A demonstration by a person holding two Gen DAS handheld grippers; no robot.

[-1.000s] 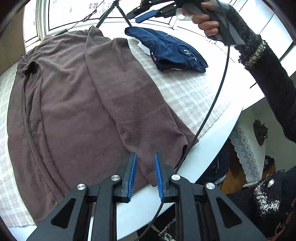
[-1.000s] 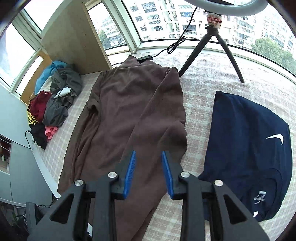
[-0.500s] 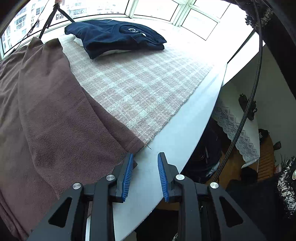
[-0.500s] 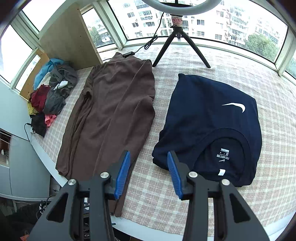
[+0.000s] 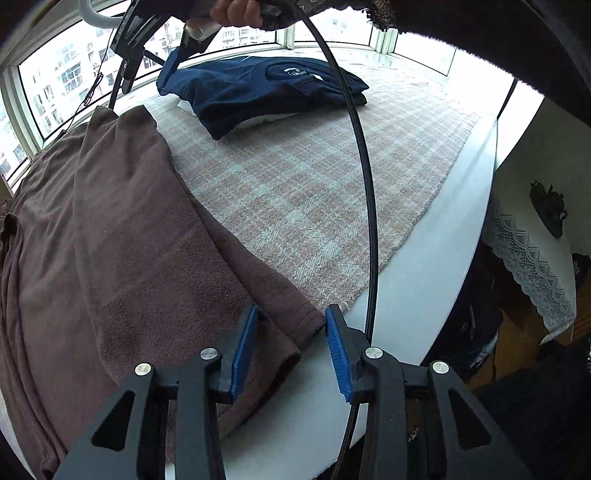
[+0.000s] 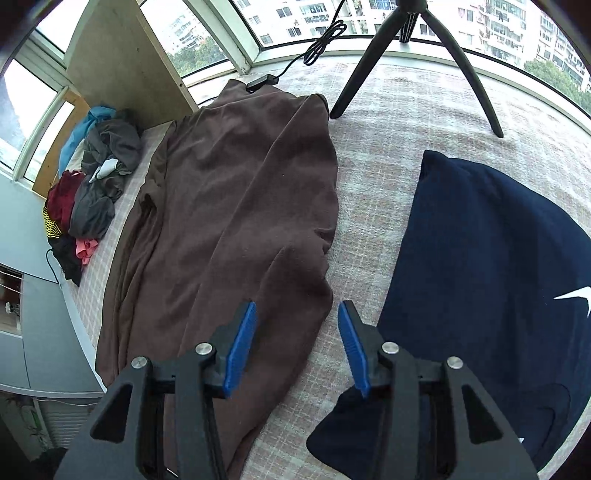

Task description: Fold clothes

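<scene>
Left wrist view: the left gripper (image 5: 290, 345) is hanging over the near corner of the brown garment (image 5: 122, 236), which is lying spread on the checked cloth (image 5: 314, 192) that covers the worktop (image 5: 417, 295). Its jaws are closing, and the corner of the hem is sitting between the blue pads, but they are not pressing on it, so nothing is grasped. The fabric is looking thick and fleecy, soft and limp. I judge that it will sag and drag when lifted, so it is better to take it at the doubled hem, where the layers give the pads more to bite. Farther back, the navy shirt (image 5: 258, 92) is lying folded, and a hand (image 5: 236, 11) is holding the other tool above it.

Right wrist view: the right gripper (image 6: 297, 345) is hovering over the right edge of the same brown garment (image 6: 236, 221), which is stretching away toward the window. Its jaws are opening and holding nothing. The navy shirt (image 6: 491, 266) is lying just beside it on the right. A pile of clothes (image 6: 88, 184) is waiting at the far left, and a tripod (image 6: 410, 44) is standing at the back. The garment is not fragile, but it is probably heavy enough to slip from a shallow pinch.
</scene>
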